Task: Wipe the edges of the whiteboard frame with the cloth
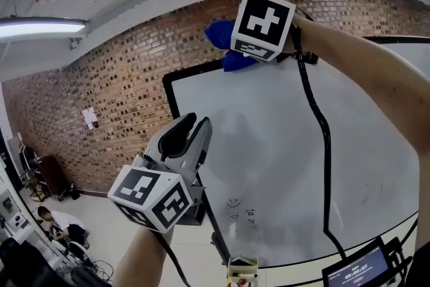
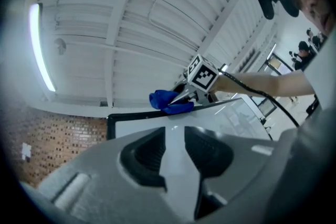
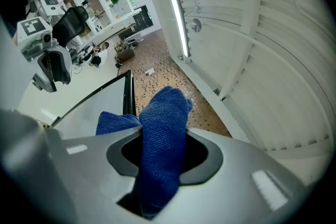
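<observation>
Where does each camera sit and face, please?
Head view: on the head, facing the black-framed white whiteboard; both forearms show.
Left gripper view: on the left gripper, facing the board's top edge; right forearm shows.
Right gripper view: on the right gripper, facing the board's corner past its blue fabric cloth; left gripper shows.
Shared: all show the cloth.

Brick wall [image 1: 121, 84] w/ paper note [image 1: 89, 117], ceiling striplight [image 1: 40, 27], seated person [image 1: 60, 228] btm left

Whiteboard frame [image 1: 172, 99] — blue cloth [image 1: 220, 35] at top edge
</observation>
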Tool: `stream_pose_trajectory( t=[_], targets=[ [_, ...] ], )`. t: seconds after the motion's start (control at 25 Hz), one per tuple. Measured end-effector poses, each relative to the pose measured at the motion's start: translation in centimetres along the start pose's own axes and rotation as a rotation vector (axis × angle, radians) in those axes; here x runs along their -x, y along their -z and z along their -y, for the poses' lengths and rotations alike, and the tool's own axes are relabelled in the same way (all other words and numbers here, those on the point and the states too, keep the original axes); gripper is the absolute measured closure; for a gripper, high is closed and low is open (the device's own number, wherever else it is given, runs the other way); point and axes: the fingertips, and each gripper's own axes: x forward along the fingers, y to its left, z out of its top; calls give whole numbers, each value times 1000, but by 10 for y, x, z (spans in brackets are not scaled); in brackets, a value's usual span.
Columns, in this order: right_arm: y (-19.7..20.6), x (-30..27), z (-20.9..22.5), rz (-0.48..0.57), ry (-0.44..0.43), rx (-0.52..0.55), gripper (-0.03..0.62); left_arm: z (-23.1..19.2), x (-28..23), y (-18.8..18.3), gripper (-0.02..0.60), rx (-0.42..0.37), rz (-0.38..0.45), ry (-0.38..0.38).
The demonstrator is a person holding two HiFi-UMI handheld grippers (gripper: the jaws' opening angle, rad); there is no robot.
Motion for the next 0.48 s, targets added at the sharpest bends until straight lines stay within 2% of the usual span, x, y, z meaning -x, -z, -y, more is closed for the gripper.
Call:
stream_pose_trajectory(
  t=[0.28,0.48],
  targets=[
    [59,34,24,23,-6,-41,462,78,-29,-13,465,-35,-45,-7],
    [86,49,38,41,10,-68,462,115,-46,-14,465,-53,-72,-13]
  ],
)
